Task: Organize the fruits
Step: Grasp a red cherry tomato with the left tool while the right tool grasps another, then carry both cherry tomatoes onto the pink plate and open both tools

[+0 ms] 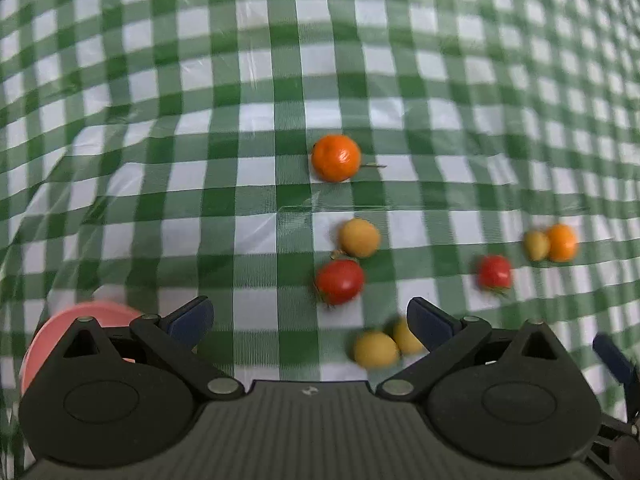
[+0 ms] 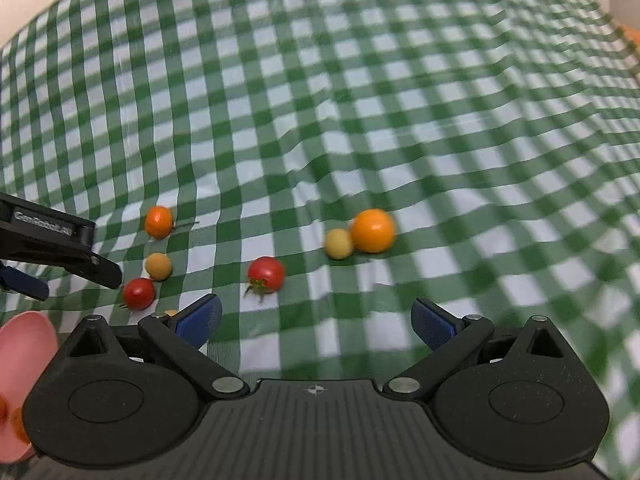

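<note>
Tongs, both pairs spread and empty. My left tongs (image 1: 310, 320) hover over the table (image 1: 280, 80); two yellow fruits (image 1: 376, 348) lie just ahead, toward the right finger. My right tongs (image 2: 316, 316) face a red tomato (image 2: 266, 274), ahead and slightly left.

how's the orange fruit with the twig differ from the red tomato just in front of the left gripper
The round orange fruit is plain orange and glossy; the red cherry tomato is deep red. The orange fruit looks a little larger and has a thin dry twig lying at its side, while the tomato carries green leafy sepals. The orange fruit lies farther from the open left gripper; the tomato lies nearer. Both are round and rest loose on the green checked tablecloth.
</note>
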Demonstrator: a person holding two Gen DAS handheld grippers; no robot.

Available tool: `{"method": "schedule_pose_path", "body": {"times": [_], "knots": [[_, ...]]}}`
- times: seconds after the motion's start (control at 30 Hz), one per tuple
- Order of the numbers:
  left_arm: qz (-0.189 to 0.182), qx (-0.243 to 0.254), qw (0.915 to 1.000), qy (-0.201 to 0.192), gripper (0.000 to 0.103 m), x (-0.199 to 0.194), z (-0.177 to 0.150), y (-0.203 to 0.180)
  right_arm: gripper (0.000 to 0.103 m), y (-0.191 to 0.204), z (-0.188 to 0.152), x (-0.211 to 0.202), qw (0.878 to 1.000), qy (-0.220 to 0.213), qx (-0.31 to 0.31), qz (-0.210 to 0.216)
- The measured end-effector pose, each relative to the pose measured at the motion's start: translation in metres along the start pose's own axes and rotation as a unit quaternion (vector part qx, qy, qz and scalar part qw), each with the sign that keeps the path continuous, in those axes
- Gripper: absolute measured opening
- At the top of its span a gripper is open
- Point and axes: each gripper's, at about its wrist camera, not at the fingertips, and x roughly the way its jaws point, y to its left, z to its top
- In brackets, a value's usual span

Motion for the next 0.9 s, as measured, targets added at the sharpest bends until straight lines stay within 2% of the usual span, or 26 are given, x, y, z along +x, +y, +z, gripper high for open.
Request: {"method": "schedule_pose_path", "body": {"times": [0.1, 0.17, 0.23, 0.27, 0.3, 0.4, 0.47, 0.5, 0.53, 0.57, 0.6, 0.73, 0.9], "knots": [[-0.002, 0.008, 0.9992, 0.040, 0.103, 0.032, 0.010, 0.002, 0.100, 0.015, 0.006, 0.032, 1.000, -0.002, -0.021, 0.002], [0.003, 0.000, 0.9988, 0.049, 0.103, 0.046, 0.013, 0.008, 0.100, 0.024, 0.008, 0.051, 0.999, -0.006, -0.044, 0.004], [0.008, -0.003, 0.9982, 0.060, 0.103, 0.059, 0.018, 0.013, 0.100, 0.030, 0.007, 0.071, 0.998, 0.009, -0.070, -0.006], [0.000, -0.010, 0.9980, 0.062, 0.103, 0.062, 0.019, 0.018, 0.101, 0.031, 0.004, 0.078, 0.997, 0.015, -0.078, -0.012], [-0.002, -0.018, 0.9983, 0.055, 0.103, 0.062, 0.020, 0.020, 0.102, 0.032, 0.000, 0.079, 0.996, -0.002, -0.086, -0.015], [0.000, -0.016, 0.9985, 0.053, 0.103, 0.061, 0.020, 0.024, 0.102, 0.032, -0.002, 0.079, 0.996, -0.011, -0.088, -0.013], [0.005, -0.016, 0.9988, 0.047, 0.102, 0.057, 0.019, 0.023, 0.093, 0.032, -0.002, 0.077, 0.996, -0.018, -0.091, -0.013], [0.005, -0.013, 0.9990, 0.042, 0.094, 0.055, 0.018, 0.022, 0.070, 0.033, -0.001, 0.074, 0.995, -0.023, -0.095, -0.008], [0.004, -0.006, 0.9993, 0.036, 0.079, 0.047, 0.014, 0.017, 0.040, 0.035, -0.001, 0.072, 0.995, -0.025, -0.101, 0.001], [0.003, 0.001, 0.9996, 0.029, 0.048, 0.040, 0.012, 0.015, 0.031, 0.036, 0.000, 0.070, 0.994, -0.022, -0.106, 0.010], [-0.004, 0.006, 0.9997, 0.024, 0.031, 0.033, 0.011, 0.013, 0.032, 0.037, 0.001, 0.069, 0.994, -0.020, -0.106, 0.011], [-0.020, -0.009, 0.9996, 0.017, 0.032, 0.014, 0.007, 0.020, 0.032, 0.032, 0.004, 0.060, 0.996, -0.016, -0.088, 0.010], [-0.027, -0.021, 0.9994, -0.009, 0.032, -0.024, -0.008, 0.030, 0.032, 0.028, 0.009, 0.015, 0.996, -0.040, -0.083, 0.012]]}}
